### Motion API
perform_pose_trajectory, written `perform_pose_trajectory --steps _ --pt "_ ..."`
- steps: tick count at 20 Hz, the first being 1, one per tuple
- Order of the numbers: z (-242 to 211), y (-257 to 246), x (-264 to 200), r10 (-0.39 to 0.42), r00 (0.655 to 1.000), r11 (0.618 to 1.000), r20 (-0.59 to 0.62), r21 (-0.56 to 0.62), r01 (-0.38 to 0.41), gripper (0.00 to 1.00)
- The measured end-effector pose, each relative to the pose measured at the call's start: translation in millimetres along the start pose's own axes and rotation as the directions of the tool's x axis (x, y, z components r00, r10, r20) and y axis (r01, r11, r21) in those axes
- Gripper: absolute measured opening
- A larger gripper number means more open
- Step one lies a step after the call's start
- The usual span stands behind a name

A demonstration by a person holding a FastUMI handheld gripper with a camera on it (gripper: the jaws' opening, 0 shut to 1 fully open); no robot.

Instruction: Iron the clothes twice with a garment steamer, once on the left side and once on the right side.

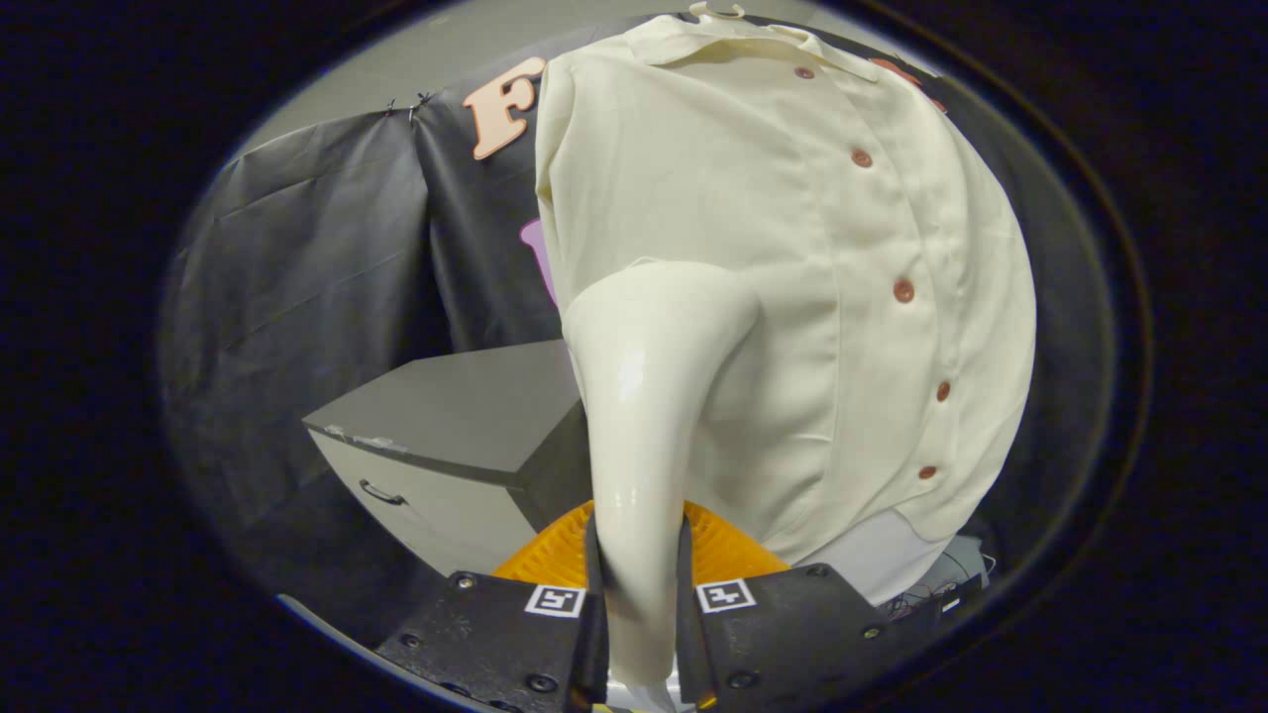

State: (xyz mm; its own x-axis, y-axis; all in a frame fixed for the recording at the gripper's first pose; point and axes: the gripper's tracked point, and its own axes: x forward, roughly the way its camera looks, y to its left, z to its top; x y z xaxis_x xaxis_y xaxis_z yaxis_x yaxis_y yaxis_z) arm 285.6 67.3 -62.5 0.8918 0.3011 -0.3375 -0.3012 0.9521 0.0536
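**Steamer held up against the shirt**

Gripper view: my gripper [639,584] is clenched on one garment steamer [644,416]. Both fingers [515,634] press on its glossy cream handle, one from each side, and the handle rises straight up from between them. At its upper end the steamer widens into a head that lies against the front of one shirt [792,297], on the panel beside the button placket.

The shirt is pale cream and hangs just beyond my fingers, collar at the top, with the hook of a hanger [715,12] showing above it. I count five reddish-brown buttons [902,290] running down its front in one line, from just under the collar to near the hem. The fabric is mostly smooth, with a few soft vertical folds on either side of the placket.

Directly behind the handle, low down and just ahead of my fingers, sits one orange ribbed object [728,550]; I cannot tell what it is. Off to one side of the steamer stands one grey cabinet [446,416] with a dark flat top and a single small handle on its pale front. Below the shirt's hem, a few thin cables [956,574] lie on a light surface.
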Motion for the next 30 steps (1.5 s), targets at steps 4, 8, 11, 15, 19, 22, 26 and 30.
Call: perform_pose_trajectory --steps 4,8,11,15,19,22,26,30 --pt "-43 3 7 0.003 0.999 1.0 -0.044 -0.031 -0.005 0.27" --pt "-82 -4 10 -0.002 0.996 1.0 -0.089 -0.003 0.002 0.27" --pt "-101 -8 7 0.007 0.994 1.0 -0.107 -0.011 -0.008 0.27" --pt "-118 -23 -3 0.005 0.991 1.0 -0.133 0.025 -0.002 0.27" --pt "-104 -38 -29 0.009 0.994 0.999 -0.111 0.038 -0.005 0.27" --pt "-68 -51 -64 0.022 0.998 0.998 -0.058 0.053 -0.019 0.27" --pt "-7 -75 -119 0.013 0.999 0.998 0.036 0.064 -0.015 0.27" --pt "75 -115 -169 -0.02 0.993 0.993 0.119 0.114 0.007 0.27"
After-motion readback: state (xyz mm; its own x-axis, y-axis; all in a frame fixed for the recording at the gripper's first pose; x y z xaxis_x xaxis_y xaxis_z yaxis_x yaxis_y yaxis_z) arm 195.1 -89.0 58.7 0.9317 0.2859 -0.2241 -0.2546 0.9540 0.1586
